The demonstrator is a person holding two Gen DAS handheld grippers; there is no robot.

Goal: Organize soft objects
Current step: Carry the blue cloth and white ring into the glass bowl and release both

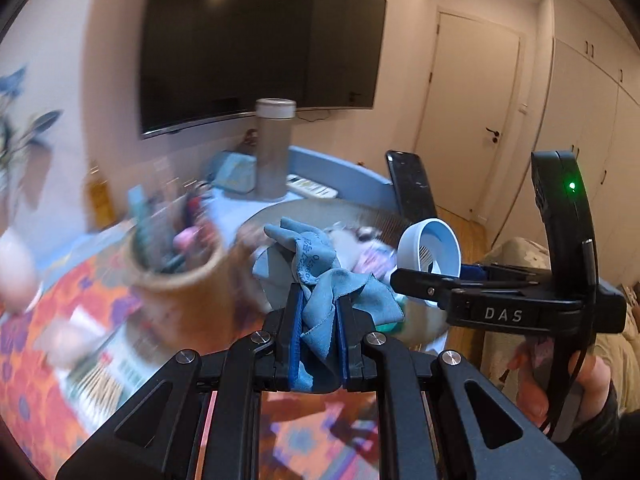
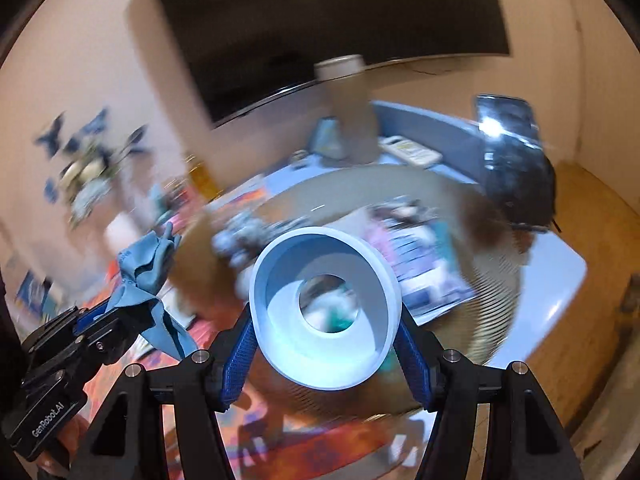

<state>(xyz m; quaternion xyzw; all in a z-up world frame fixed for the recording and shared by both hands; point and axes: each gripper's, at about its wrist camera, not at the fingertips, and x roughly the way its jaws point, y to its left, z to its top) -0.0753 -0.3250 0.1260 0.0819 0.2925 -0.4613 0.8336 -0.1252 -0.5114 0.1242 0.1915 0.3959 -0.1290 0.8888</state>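
My left gripper (image 1: 319, 300) is shut on a crumpled light-blue cloth (image 1: 320, 280), held above the table; the same cloth (image 2: 144, 272) shows at the left of the right wrist view. My right gripper (image 2: 326, 316) is shut on a pale blue ring-shaped object (image 2: 280, 312), held sideways with its hole facing the camera. That ring (image 1: 430, 240) and the right gripper appear at the right of the left wrist view, close beside the cloth. Below both is a large round woven tray (image 2: 492, 300) holding blurred soft items.
A bamboo cup (image 1: 180, 292) of pens stands left on an orange patterned tablecloth (image 1: 60, 380). A grey tumbler (image 1: 274, 148), a remote (image 1: 312, 190) and a black chair back (image 1: 412, 184) stand farther off. A TV hangs on the wall. The views are motion-blurred.
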